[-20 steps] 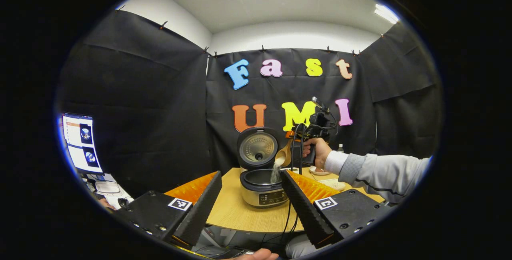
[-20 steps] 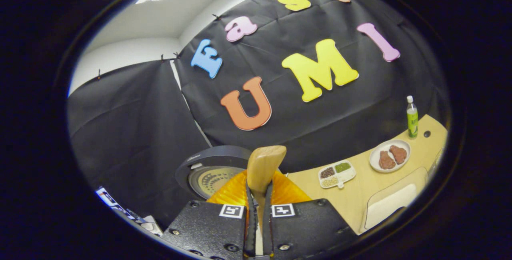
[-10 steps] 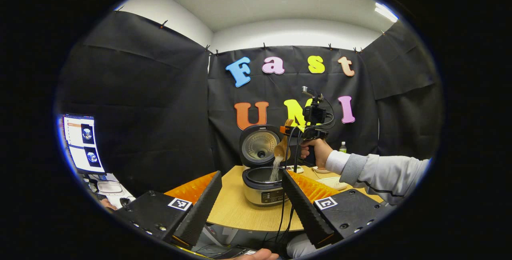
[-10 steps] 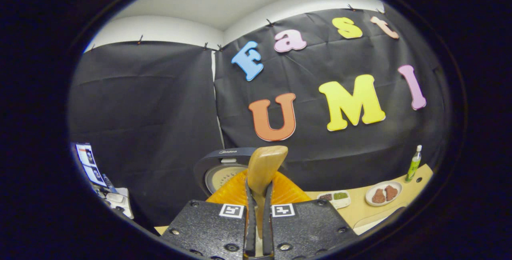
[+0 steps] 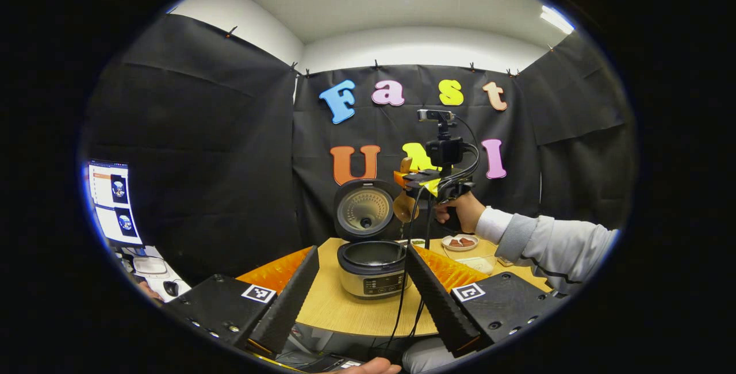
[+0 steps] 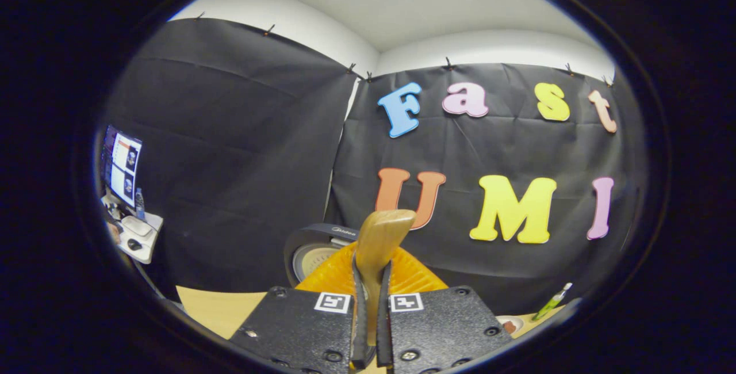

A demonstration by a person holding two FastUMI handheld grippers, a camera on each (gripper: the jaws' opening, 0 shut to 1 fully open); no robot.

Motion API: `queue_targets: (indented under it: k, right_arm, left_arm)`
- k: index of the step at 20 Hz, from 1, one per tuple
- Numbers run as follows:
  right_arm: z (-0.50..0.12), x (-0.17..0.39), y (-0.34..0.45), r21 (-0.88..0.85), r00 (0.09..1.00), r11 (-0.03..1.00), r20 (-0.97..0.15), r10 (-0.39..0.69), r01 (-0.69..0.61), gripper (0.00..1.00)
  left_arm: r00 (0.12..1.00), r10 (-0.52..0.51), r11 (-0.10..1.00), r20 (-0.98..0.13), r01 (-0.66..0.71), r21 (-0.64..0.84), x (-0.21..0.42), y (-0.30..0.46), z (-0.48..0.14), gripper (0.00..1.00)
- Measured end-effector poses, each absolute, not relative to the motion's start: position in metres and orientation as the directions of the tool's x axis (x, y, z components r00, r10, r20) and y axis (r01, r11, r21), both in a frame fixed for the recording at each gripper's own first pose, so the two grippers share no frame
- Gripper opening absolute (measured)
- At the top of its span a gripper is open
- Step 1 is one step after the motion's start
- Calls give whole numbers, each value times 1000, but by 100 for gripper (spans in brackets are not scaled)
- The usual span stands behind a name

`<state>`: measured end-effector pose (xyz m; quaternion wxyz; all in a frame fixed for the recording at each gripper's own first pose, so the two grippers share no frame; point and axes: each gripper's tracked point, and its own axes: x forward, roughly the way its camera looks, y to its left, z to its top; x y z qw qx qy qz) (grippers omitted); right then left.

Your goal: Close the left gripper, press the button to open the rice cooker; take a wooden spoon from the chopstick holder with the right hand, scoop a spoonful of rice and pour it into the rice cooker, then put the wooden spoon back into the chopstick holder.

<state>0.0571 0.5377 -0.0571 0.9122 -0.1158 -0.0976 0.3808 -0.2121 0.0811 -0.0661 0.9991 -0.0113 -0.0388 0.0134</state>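
In the left gripper view, the left gripper is held back from the round table with its fingers spread wide and nothing between them. Beyond them the rice cooker stands with its lid up. Above it the right gripper carries the wooden spoon, bowl hanging down. The right gripper view shows its fingers clamped on the spoon's handle, the cooker's lid just behind.
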Motion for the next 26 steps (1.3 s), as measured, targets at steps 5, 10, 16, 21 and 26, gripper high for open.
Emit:
queue_targets:
  k: [5, 10, 16, 21, 26]
  right_arm:
    - [-46, 67, 504, -297, 715, 705, 95, 693, -644, 12]
    - [-30, 92, 440, -278, 773, 766, 110, 624, -579, 12]
    - [-12, 125, 343, -205, 847, 849, 128, 516, -486, 12]
    - [-3, 148, 252, -123, 902, 908, 120, 415, -401, 14]
    - [-25, 176, 182, -75, 941, 946, 102, 322, -316, 15]
  left_arm:
    - [997, 28, 999, 70, -26, -28, -211, 81, -67, 96]
    - [998, 25, 999, 51, -23, -33, -197, 76, -70, 96]
    - [999, 13, 998, 44, -11, -57, -180, 58, -62, 96]
    - [999, 7, 999, 45, -5, -38, -163, 34, -64, 96]
    - [998, 8, 999, 57, -6, -31, -158, 21, -61, 96]
